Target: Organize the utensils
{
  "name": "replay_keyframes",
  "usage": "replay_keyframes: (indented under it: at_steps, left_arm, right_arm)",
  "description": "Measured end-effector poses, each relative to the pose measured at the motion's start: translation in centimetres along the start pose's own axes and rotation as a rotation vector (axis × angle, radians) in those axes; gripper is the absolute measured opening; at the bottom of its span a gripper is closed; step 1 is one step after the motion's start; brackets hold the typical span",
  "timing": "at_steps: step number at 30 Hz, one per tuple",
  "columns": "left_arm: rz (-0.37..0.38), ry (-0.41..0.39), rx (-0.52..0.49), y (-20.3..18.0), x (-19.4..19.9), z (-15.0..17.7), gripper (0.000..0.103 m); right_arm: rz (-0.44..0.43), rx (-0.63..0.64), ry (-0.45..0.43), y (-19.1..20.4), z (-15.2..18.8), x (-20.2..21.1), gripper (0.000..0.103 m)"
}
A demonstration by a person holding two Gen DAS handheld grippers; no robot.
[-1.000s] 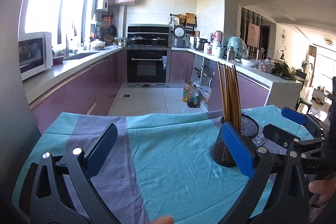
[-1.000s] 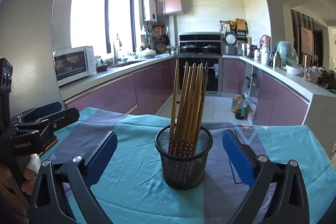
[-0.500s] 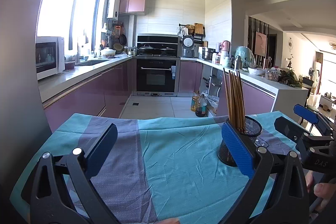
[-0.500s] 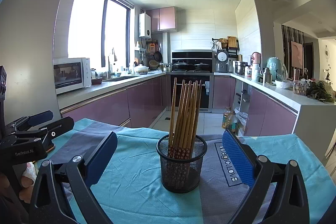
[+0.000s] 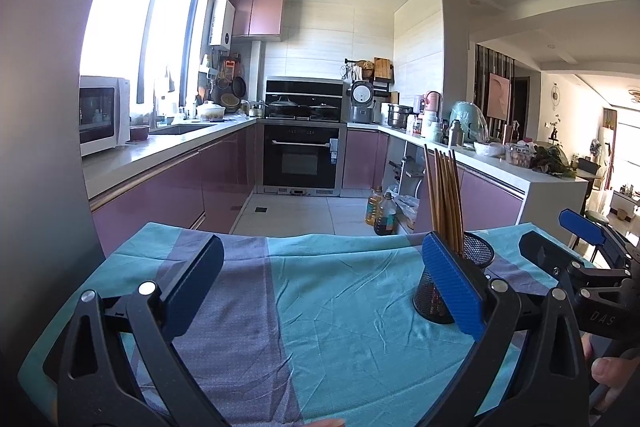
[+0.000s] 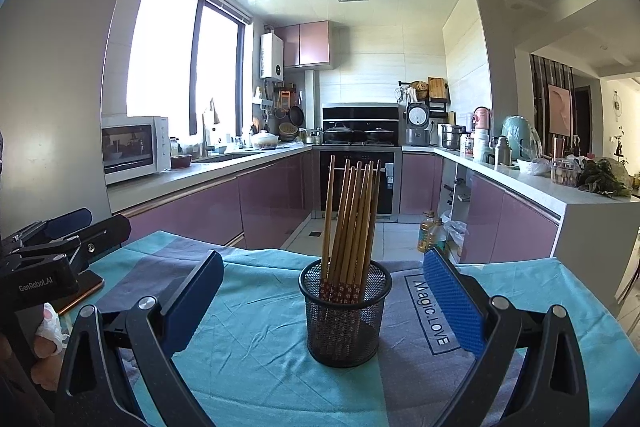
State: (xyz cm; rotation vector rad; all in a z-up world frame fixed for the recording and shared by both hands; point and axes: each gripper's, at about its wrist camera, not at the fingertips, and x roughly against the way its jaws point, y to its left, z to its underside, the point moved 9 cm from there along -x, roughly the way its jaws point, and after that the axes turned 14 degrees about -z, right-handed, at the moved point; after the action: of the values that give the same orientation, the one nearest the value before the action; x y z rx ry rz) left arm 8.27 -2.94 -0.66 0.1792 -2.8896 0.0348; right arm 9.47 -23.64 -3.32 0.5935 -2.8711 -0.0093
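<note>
Ahead of R gripper [image 6: 320, 301] | jaws wide apart, level, w/ mesh cup [image 6: 345, 315] between | L gripper [image 5: 320, 289] also spread, cup by its R finger | chopsticks [image 6: 352, 223] stood upright, tips up, slight lean.

Teal-and-purple striped tablecloth [image 6: 260, 327], black mesh holder [image 6: 344, 323], brown chopsticks [image 6: 352, 219].

The left gripper [image 5: 320, 283] hangs wide open over the teal-clothed table [image 5: 340, 327]; chopsticks [image 5: 444, 199] stand in a mesh holder [image 5: 478, 259].
</note>
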Motion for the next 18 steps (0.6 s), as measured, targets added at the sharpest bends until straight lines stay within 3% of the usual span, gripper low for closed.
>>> replay_keyframes:
  at_steps: [18]
  left_arm:
    - [-0.008, -0.019, -0.002, 0.1, 0.31, -0.15, 0.098]
  right_arm:
    - [-0.001, -0.009, -0.008, -0.07, -0.2, 0.28, 0.097]
